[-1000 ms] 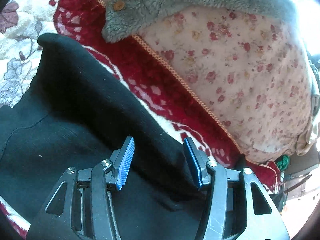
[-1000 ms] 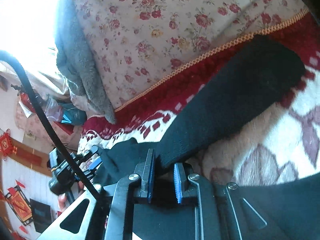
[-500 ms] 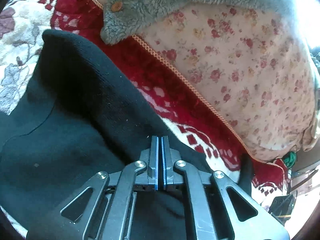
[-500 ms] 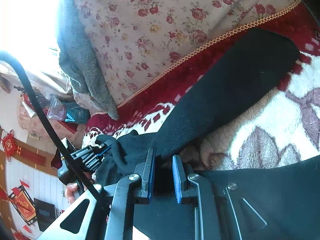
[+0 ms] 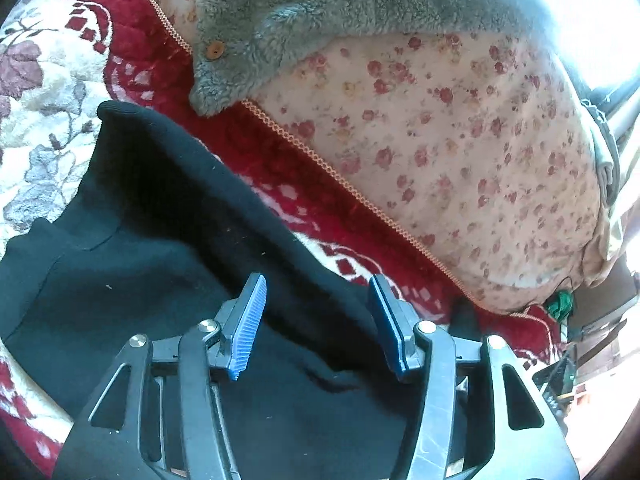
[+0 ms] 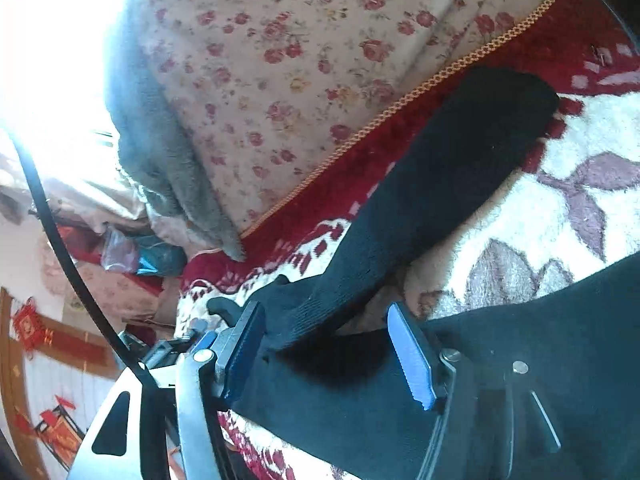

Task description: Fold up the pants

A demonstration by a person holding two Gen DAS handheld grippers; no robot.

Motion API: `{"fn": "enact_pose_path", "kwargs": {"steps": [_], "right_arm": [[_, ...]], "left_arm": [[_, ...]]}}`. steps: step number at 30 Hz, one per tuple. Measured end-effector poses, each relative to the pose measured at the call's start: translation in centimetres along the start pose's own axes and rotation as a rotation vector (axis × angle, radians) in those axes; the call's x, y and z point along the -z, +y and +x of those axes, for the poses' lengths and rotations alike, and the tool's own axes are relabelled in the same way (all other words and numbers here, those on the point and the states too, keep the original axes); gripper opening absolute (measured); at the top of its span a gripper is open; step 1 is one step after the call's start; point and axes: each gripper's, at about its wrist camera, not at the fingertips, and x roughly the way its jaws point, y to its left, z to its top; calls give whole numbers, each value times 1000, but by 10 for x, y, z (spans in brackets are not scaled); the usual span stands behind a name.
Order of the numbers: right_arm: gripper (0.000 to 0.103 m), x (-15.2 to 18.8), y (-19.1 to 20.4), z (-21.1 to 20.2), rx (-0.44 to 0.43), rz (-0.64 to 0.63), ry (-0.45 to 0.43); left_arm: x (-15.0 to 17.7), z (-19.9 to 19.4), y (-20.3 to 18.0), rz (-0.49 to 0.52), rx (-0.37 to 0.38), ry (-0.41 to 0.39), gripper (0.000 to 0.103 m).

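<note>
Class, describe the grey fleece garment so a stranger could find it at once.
Start at the floral quilt beyond the red blanket. The grey fleece garment lies on its far side. Unlike the black pants, it is fluffy, with round tan buttons.

You see black pants (image 5: 152, 264) of soft, matt knit cloth, a fuzzy red blanket (image 5: 280, 160), a fluffy grey coat (image 5: 320, 20), and ridged blue plastic pads (image 5: 246, 326).
</note>
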Motion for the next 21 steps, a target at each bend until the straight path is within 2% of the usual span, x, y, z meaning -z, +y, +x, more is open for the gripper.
{"fn": "enact_pose_path", "kwargs": {"steps": [6, 14, 16, 19, 20, 21], "right_arm": [[63, -12, -3, 25, 55, 50, 33], [62, -26, -18, 40, 99, 134, 20], [45, -29, -19, 39, 95, 127, 16], [27, -27, -18, 38, 70, 76, 6], [24, -26, -18, 38, 62, 57, 8], [19, -23, -17, 38, 56, 35, 10]], "left_arm": [[-5, 30, -8, 16, -82, 86, 52], [-9, 59, -12, -13, -193, 71, 52], [-10, 65, -14, -16, -226, 69, 52], [-13, 73, -13, -23, -246, 58, 52], [-14, 76, -14, -8, -258, 54, 46], [-13, 78, -16, 12, -280, 53, 22]]}}
